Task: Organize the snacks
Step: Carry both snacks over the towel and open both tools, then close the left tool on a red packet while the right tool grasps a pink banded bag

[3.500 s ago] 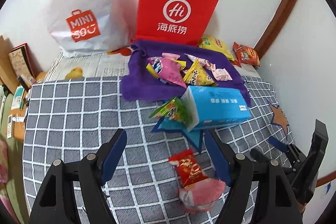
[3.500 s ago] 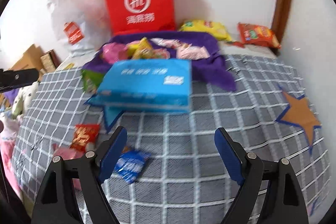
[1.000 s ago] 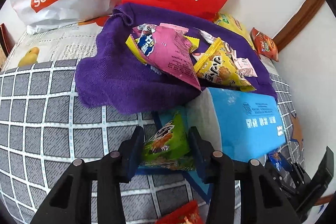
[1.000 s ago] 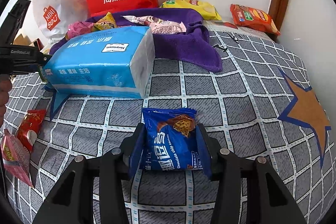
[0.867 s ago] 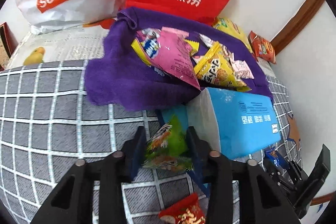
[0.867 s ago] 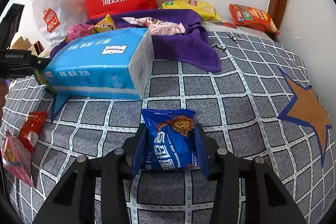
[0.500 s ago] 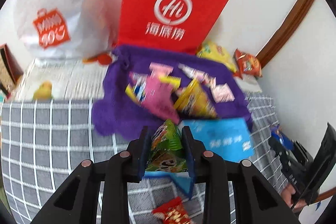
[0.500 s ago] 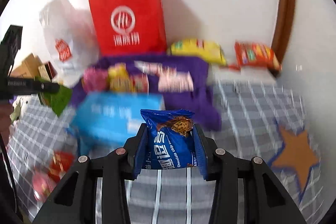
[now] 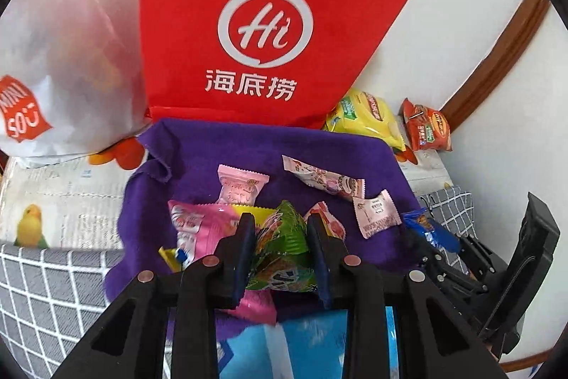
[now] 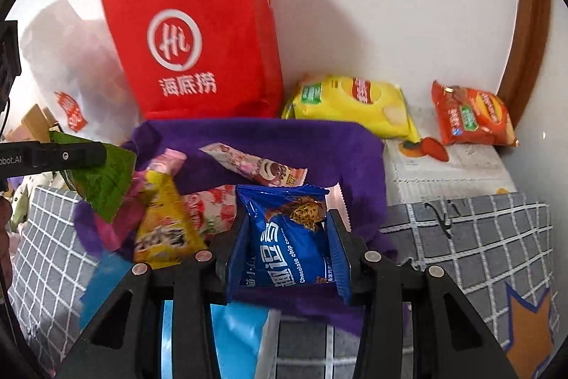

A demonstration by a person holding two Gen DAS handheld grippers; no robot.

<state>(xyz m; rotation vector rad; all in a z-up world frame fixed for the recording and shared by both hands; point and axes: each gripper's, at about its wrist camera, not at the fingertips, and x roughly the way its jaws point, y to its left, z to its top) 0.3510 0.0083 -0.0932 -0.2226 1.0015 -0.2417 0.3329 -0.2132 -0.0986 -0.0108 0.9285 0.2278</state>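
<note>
Where a second ago both packets lay on checked cover, green snack packet [image 9: 280, 258] and blue cookie packet [image 10: 289, 238] now hang above purple cloth [image 9: 248, 144]. Left gripper [image 9: 282, 256] clamped on green; right gripper [image 10: 287, 247] clamped on blue. Red bag [image 9: 255, 23], yellow chips [image 10: 351, 105] behind; blue tissue pack [image 9: 312, 343] beneath.

We see a bed covered by a grey checked spread [image 10: 479, 237] with an orange star [image 10: 532, 340] on it, and beyond it a pale printed sheet [image 9: 67, 187] showing a small parrot. On the bed lies a purple cloth [image 9: 248, 148] strewn with snack packets. A blue tissue pack [image 9: 309, 343] lies at the cloth's near edge. Along the wall stand a red paper bag [image 9: 255, 23] and a white plastic bag [image 9: 60, 59], with a yellow crisp bag [image 10: 351, 105] and an orange snack bag [image 10: 472, 119] lying beside them.
</note>
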